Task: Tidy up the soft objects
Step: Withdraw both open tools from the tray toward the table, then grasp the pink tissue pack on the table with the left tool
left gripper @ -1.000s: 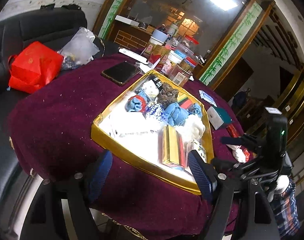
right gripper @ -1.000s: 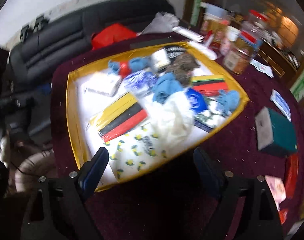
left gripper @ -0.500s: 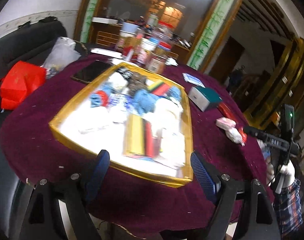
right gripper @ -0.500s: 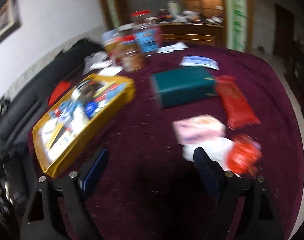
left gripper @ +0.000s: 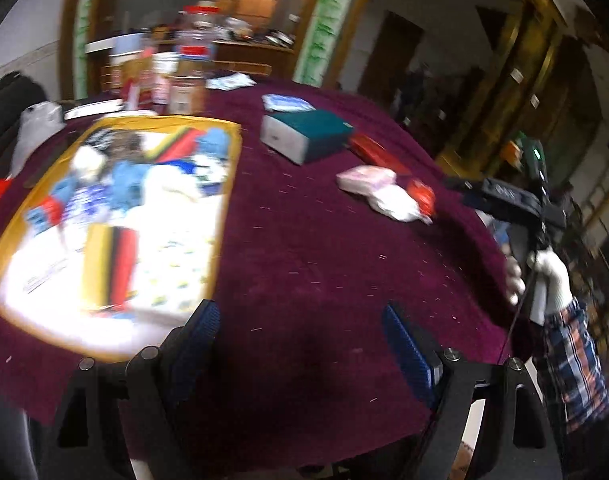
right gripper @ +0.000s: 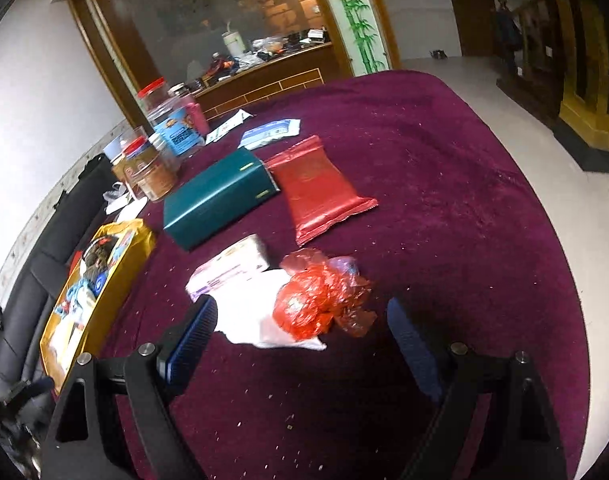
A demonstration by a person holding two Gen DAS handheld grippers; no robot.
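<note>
A gold tray (left gripper: pixel 232 200) full of soft things, blue socks, white cloths and striped packs, lies on the maroon table at the left; it shows too in the right wrist view (right gripper: pixel 140 240). A crumpled red plastic bag (right gripper: pixel 316 304) lies on a white cloth (right gripper: pixel 256 312) beside a pink tissue pack (right gripper: pixel 228 268). My right gripper (right gripper: pixel 300 320) is open and empty, with the bag and cloth just ahead between its fingers. My left gripper (left gripper: pixel 300 324) is open and empty over bare tablecloth right of the tray. The right gripper also shows in the left wrist view (left gripper: pixel 504 196).
A teal box (right gripper: pixel 220 196) and a flat red packet (right gripper: pixel 320 188) lie further back. Jars (right gripper: pixel 152 172) stand at the far left edge. A black sofa (right gripper: pixel 32 276) lies beyond the table. The table's round edge (right gripper: pixel 568 264) drops to pale floor.
Both grippers swung right, away from the tray. The right gripper now faces the red bag and white cloth; the left view shifted from the tray to the table's middle.
</note>
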